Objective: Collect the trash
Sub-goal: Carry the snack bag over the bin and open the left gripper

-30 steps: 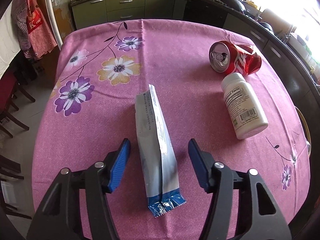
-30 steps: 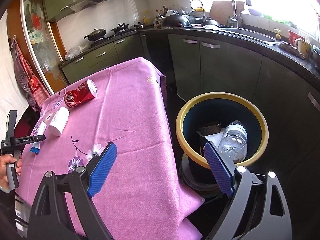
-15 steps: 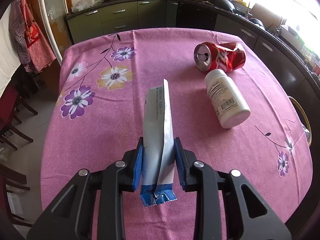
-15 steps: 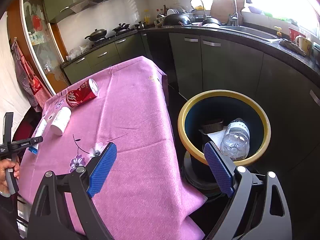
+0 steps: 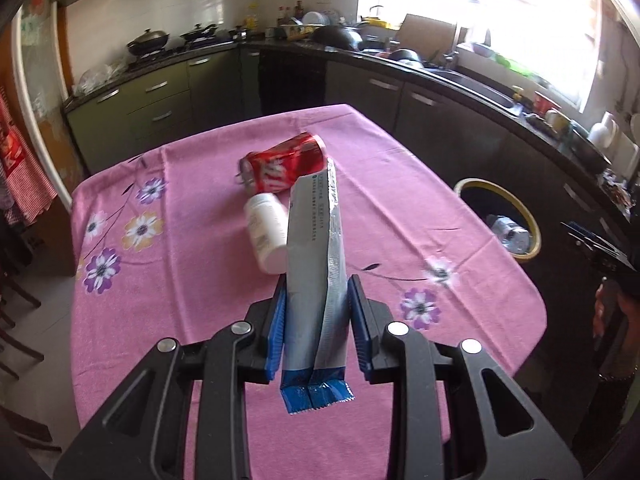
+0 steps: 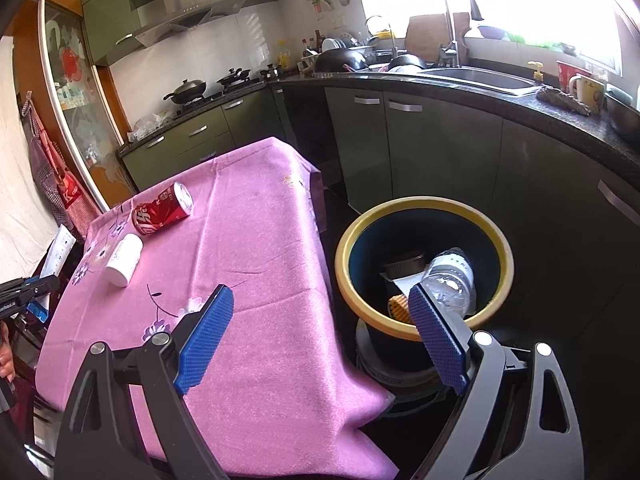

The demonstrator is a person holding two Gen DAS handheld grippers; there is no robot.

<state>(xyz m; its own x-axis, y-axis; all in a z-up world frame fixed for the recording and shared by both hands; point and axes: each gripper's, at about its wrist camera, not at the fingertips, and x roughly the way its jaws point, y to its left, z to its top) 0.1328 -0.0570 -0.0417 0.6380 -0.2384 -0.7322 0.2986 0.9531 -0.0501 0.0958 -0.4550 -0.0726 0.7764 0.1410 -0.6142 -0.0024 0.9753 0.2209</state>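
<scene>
My left gripper is shut on a silver and blue foil packet, held up in the air above the pink tablecloth. Behind the packet a crushed red can and a white pill bottle lie on the cloth. The yellow-rimmed bin stands off the table's right side. In the right wrist view my right gripper is open and empty, between the table edge and the bin, which holds a clear plastic bottle. The can, the pill bottle and the lifted packet show at left.
Dark green kitchen cabinets and a black counter with a sink curve behind the bin. Wooden chairs stand at the table's left side. A person's hand shows at the right edge of the left wrist view.
My left gripper shut on the foil packet and lifted it off the cloth, swinging right until the bin came into view. The right gripper stayed open and shifted slightly.
</scene>
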